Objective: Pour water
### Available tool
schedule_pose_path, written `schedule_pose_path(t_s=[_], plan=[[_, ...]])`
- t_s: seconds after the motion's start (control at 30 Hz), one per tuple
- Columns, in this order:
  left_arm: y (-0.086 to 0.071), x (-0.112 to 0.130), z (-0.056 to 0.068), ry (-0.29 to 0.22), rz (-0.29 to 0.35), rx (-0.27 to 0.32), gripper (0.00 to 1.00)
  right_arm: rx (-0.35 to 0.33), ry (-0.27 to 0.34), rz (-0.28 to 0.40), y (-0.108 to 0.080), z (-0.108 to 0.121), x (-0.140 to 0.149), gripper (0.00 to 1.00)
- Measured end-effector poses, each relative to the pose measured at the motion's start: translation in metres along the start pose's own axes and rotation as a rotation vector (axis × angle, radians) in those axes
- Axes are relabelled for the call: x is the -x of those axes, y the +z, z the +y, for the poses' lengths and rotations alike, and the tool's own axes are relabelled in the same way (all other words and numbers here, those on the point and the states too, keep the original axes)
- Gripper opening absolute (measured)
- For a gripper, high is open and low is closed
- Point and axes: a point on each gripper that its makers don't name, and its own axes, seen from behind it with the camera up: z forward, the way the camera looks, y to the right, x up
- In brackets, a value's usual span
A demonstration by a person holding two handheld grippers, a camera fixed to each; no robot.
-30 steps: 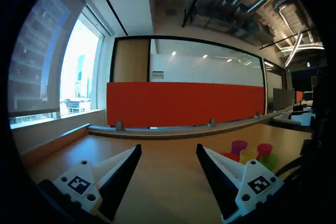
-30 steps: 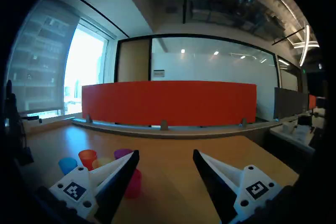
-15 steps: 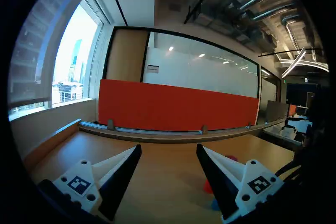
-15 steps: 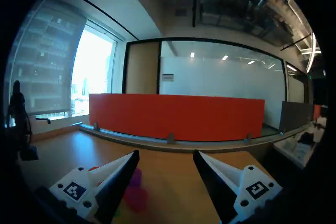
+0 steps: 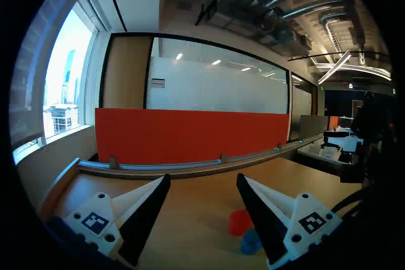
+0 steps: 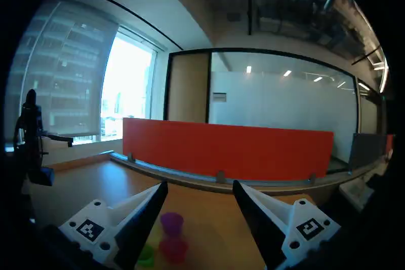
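Observation:
In the left gripper view my left gripper (image 5: 202, 181) stands open over the wooden table (image 5: 197, 209), nothing between its fingers. An orange-red cup (image 5: 239, 222) and a blue cup (image 5: 249, 242) sit low on the table just inside the right finger (image 5: 273, 219). In the right gripper view my right gripper (image 6: 200, 189) is open too, with empty jaws. Below and between its fingers stand a purple cup (image 6: 172, 223), a magenta cup (image 6: 173, 248) and a green cup (image 6: 146, 255) beside the left finger (image 6: 126, 219).
A long orange divider panel (image 5: 187, 136) runs along the table's far edge, with a glass wall behind it. Windows (image 6: 126, 92) lie to the left. A dark stand (image 6: 30, 143) rises at the left in the right gripper view. Further desks (image 5: 334, 143) lie at the right.
Both grippers have swung and tilted; the cluster of cups has slid lower and toward the middle of each view. Fewer cups show in each view now. Both grippers stayed open.

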Motion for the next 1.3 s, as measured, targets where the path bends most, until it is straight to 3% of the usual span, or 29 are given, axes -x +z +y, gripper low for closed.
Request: schedule_pose_path(t_s=[0.27, 0.5, 0.67, 0.8, 1.0, 1.3], plan=[[0.004, -0.023, 0.031, -0.019, 0.017, 0.138, 0.97, -0.172, 0.011, -0.017, 0.001, -0.033, -0.006, 0.99], [0.007, -0.025, 0.059, -0.020, 0.003, 0.258, 0.97, -0.349, 0.058, -0.047, -0.005, -0.063, -0.002, 0.99], [0.010, -0.024, 0.076, -0.026, -0.004, 0.336, 0.97, -0.433, 0.070, -0.061, -0.009, -0.076, -0.004, 0.99], [0.013, -0.023, 0.081, -0.024, -0.004, 0.373, 0.97, -0.460, 0.068, -0.070, -0.008, -0.077, -0.003, 0.99], [0.018, -0.015, 0.084, 0.019, -0.022, 0.410, 0.97, -0.512, 0.039, -0.133, -0.011, -0.081, 0.010, 0.99], [0.023, 0.017, 0.092, 0.057, -0.126, 0.487, 0.97, -0.579, -0.033, -0.243, -0.020, -0.086, 0.042, 0.99]])
